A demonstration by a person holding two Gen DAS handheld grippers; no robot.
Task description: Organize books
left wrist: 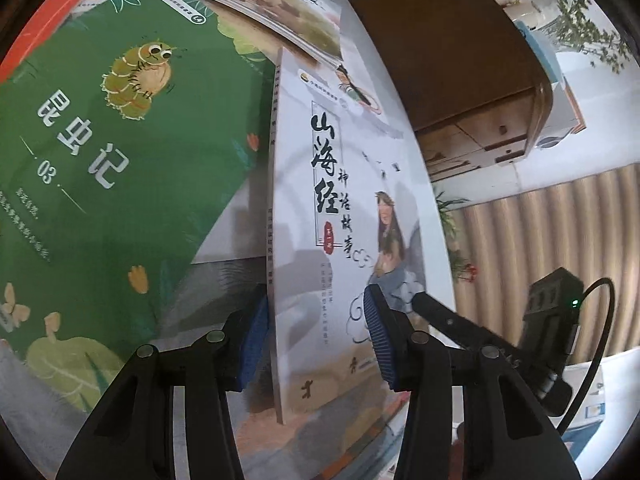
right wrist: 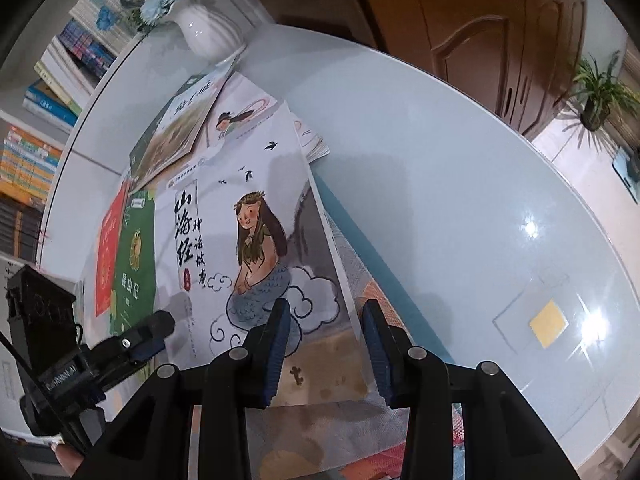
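While looking along the left gripper, see the white book with the mermaid girl on its cover, lying on top of a pile of other books. Find its back edge sitting between the two blue pads, right up against the left one and well apart from the other. Call that gripper wide apart, around the book's edge but not squeezing it. Cannot tell if the book is lifted a little or just resting. Look to the left of the white book for the green book with a bug on it, partly under the white one. Spot a red book peeking out past the green one. Up at the far end, see a book with a brown picture lying over the white book's top corner. Now look along the right gripper and find the white book's other long edge running between its pads. Call this one wide apart too, with a gap on both sides of the edge. Under it all, see a shiny pale table, with a white vase of blue flowers standing at the far side.
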